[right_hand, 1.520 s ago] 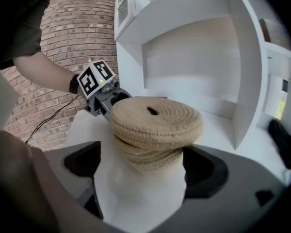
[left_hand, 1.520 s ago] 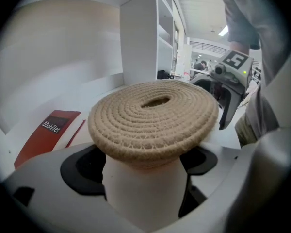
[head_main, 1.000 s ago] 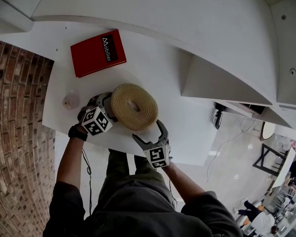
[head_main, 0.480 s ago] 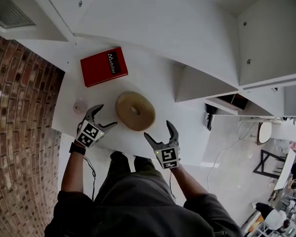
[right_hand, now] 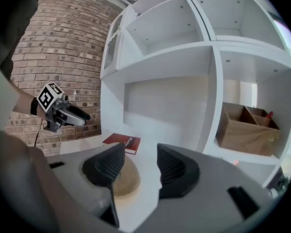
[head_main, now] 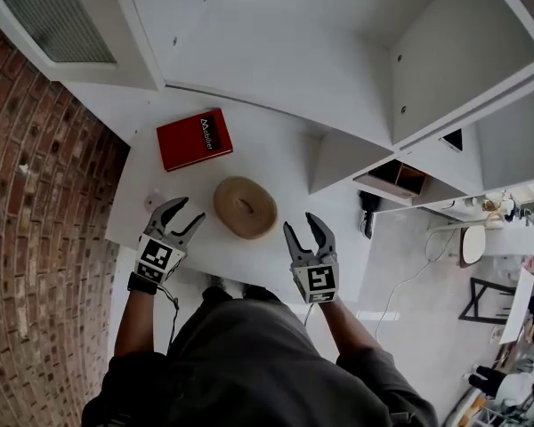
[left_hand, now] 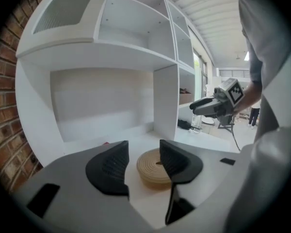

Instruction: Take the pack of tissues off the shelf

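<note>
Red book (head_main: 194, 139), tan ribbed coil (head_main: 246, 206), white shelf (head_main: 280, 163).

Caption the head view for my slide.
Left gripper and right gripper, fingers just partly closed, empty, flank a tan coil beside a red book on the white shelf.

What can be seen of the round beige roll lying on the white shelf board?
The beige roll is a flat, round coil with a small hole in its middle. Its side shows stacked ridges, like wound rope or fibre. It lies flat on the white shelf board, toward the front, apart from the red book farther back. Only the board touches it.
</note>
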The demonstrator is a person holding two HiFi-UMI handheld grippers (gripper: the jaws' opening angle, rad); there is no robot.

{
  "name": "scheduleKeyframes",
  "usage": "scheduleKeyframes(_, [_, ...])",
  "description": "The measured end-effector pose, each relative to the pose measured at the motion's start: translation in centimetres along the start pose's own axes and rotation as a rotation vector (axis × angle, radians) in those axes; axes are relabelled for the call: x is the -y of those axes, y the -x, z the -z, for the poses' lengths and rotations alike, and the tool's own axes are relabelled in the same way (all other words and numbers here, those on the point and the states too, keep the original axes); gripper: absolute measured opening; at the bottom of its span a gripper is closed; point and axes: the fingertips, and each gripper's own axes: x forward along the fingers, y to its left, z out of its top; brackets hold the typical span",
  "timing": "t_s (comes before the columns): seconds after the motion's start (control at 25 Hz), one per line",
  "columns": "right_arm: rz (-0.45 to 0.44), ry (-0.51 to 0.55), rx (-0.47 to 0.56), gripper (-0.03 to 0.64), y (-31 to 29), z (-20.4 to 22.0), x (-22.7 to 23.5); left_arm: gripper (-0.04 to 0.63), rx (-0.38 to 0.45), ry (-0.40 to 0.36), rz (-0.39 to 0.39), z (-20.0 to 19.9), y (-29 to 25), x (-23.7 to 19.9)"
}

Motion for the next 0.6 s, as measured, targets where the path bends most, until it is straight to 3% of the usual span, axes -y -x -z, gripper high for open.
scheduleKeyframes(0.28, [0.08, 0.004, 0.059, 0.069, 1.7, -3.1, 1.6, 0.115, 0.1, 0.003, -0.069, -3.6, 2.5, 0.2])
scheduleKeyframes(0.48, [0.101, 0.0, 0.093, 0.004, 2.4, -4.5, 2.1, 0.013, 0.145, -0.002, -0.125, -5.2, 4.1, 0.1])
scheduleKeyframes(0.6, [0.106, -0.001, 0.104, 0.002, 2.7, -5.1, 2.3, 0.001, 0.15, 0.004, -0.139, -4.9, 4.6, 0.3])
